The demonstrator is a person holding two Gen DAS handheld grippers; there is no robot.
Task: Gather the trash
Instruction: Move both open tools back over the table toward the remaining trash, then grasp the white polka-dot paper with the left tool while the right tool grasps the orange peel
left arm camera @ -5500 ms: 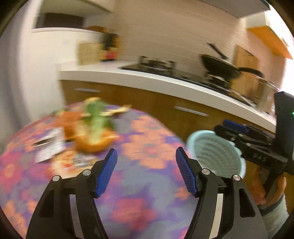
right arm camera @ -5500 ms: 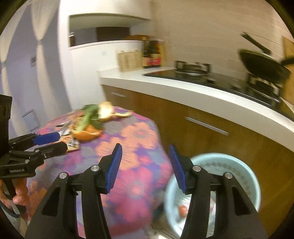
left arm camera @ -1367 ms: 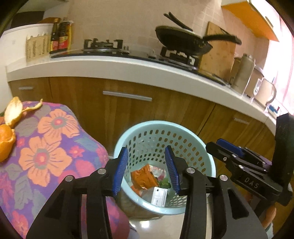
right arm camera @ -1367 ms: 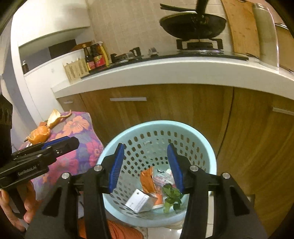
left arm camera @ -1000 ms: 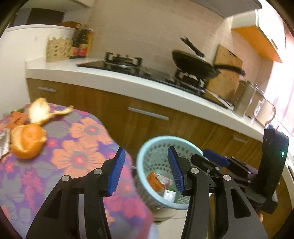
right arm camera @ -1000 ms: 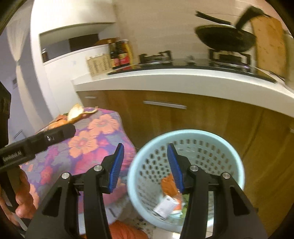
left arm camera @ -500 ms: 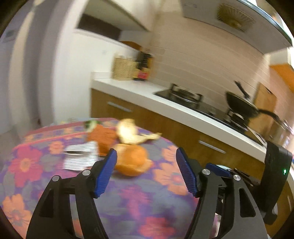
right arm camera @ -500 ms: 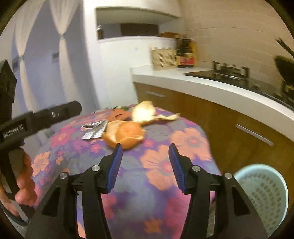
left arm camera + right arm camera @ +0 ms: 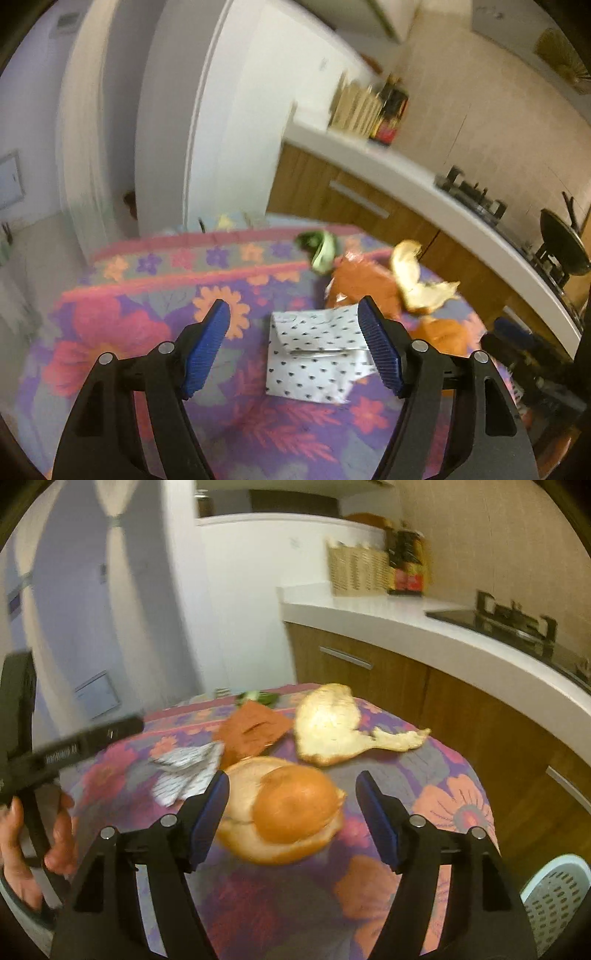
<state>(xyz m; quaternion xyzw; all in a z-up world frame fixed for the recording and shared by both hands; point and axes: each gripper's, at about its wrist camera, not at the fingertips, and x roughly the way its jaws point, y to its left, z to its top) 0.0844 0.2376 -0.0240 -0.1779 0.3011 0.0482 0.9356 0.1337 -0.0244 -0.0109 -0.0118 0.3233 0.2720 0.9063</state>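
Both grippers have swung away from the bin and now hang over the table, which wears a purple cloth with big orange and pink flowers. Beyond it runs a white counter on wood-fronted cabinets, with a woven basket and dark bottles at its far end and a hob further along.

Only a slice of the pale blue perforated bin shows, low to the right of the right gripper — its contents are hidden.

That gripper's blue ribbed jaws are opening, with the domed orange peel on the cloth between them, untouched. Ahead of it lie a pale, curled peel strip, a flat orange wrapper and something green.

The left gripper is opening too, nothing gripped — a crumpled white paper with small dark dots sits between its jaws, nearer the right one. A hand holds its handle.
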